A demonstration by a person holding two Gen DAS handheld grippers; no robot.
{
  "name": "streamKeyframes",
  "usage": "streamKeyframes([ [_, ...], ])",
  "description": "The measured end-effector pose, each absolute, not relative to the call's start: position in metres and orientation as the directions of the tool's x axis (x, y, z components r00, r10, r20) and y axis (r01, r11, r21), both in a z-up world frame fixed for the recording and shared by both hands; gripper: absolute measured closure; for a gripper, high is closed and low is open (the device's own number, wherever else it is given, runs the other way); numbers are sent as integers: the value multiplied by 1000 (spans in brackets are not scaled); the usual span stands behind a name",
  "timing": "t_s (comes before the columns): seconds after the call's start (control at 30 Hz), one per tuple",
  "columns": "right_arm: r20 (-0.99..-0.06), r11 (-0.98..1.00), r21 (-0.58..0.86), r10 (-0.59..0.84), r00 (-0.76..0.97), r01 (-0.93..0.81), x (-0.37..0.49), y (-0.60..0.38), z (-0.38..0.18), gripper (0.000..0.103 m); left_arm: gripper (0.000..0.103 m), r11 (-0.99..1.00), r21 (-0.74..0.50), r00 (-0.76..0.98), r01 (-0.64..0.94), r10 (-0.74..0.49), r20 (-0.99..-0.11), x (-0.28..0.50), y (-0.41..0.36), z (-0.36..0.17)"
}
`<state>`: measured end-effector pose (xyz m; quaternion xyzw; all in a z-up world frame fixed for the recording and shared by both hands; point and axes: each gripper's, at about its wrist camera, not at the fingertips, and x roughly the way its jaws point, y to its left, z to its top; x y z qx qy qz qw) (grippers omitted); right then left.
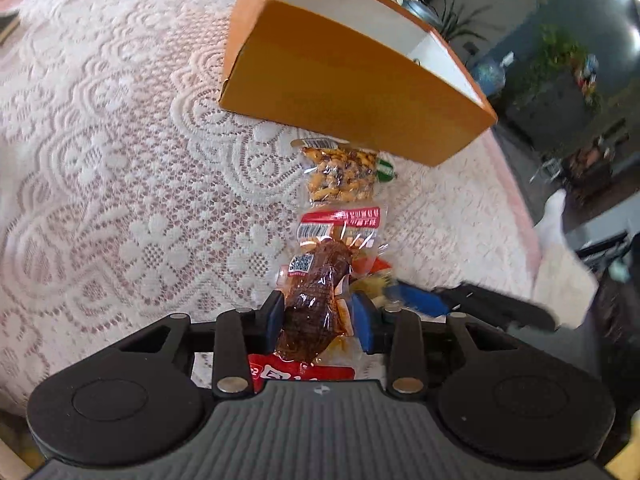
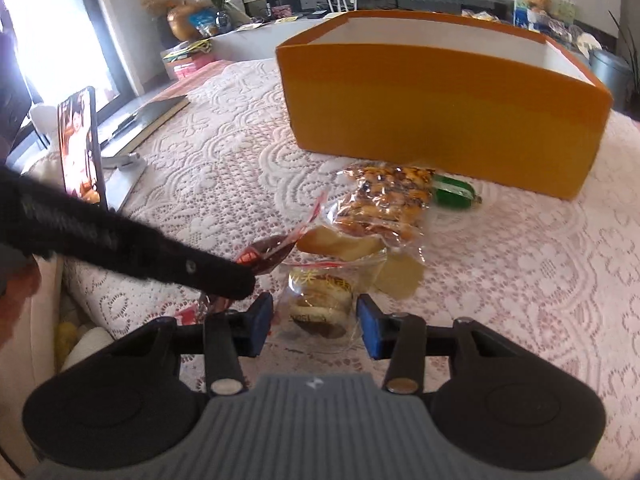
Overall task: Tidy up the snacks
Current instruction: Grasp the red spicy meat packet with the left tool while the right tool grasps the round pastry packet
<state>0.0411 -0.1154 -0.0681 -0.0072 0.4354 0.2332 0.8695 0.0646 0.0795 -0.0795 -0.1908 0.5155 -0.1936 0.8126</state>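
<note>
- Your left gripper [image 1: 318, 318] is clamped on a clear packet of dark brown braised meat [image 1: 310, 300]; the blue pads [image 1: 273, 316] press its two sides, and the packet stands up between them with its red-printed end toward the box.
- Seen from the right wrist camera, that left gripper [image 2: 240, 280] reaches in from the left, and the meat packet [image 2: 276, 250] pokes out past its tip, raised off the cloth.
- Your right gripper [image 2: 314, 322] stands with its jaws apart, one blue pad on each side of a clear-wrapped round pastry [image 2: 320, 304] that lies on the cloth; neither pad clearly touches the wrapper.
- Just beyond the pastry lie a pale yellow pastry in clear wrap [image 2: 340, 244] and then a clear bag of orange-brown mixed snacks [image 2: 384, 200], the wrappers overlapping.
- A small green packet [image 2: 454, 192] lies just right of the snack bag, near the foot of the box.
- The orange cardboard box [image 2: 440, 120] stands open-topped with white inner walls, behind the heap of snacks; its floor is hidden in both views.
- Everything rests on a table under a white lace tablecloth [image 2: 520, 280].
- At the left, a phone [image 2: 80, 144] stands propped on a stand with its screen lit, well apart from the snacks.
</note>
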Motion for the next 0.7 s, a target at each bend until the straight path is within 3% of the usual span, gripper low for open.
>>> streamKeyframes([
  [0.2, -753, 887, 199, 411, 514, -417, 39, -111, -66, 59, 61, 841, -537, 363, 61, -520, -773, 71, 81, -86],
  [0.33, -748, 874, 236, 442, 495, -424, 39, -109, -67, 59, 39, 830, -554, 357, 63, -538, -764, 72, 80, -87],
  [0.47, -739, 861, 224, 455, 497, -456, 34, -101, -65, 59, 28, 842, -537, 364, 59, -519, -774, 75, 76, -86],
  [0.6, -739, 852, 232, 468, 484, -470, 33, -97, -65, 59, 38, 854, -518, 370, 43, -496, -786, 77, 78, -87],
  [0.67, -753, 858, 219, 451, 479, -464, 34, -97, -67, 59, 55, 857, -514, 370, 36, -489, -790, 77, 80, -88],
  [0.7, -759, 862, 220, 446, 475, -457, 34, -98, -69, 59, 58, 865, -500, 372, 32, -475, -798, 77, 80, -88],
])
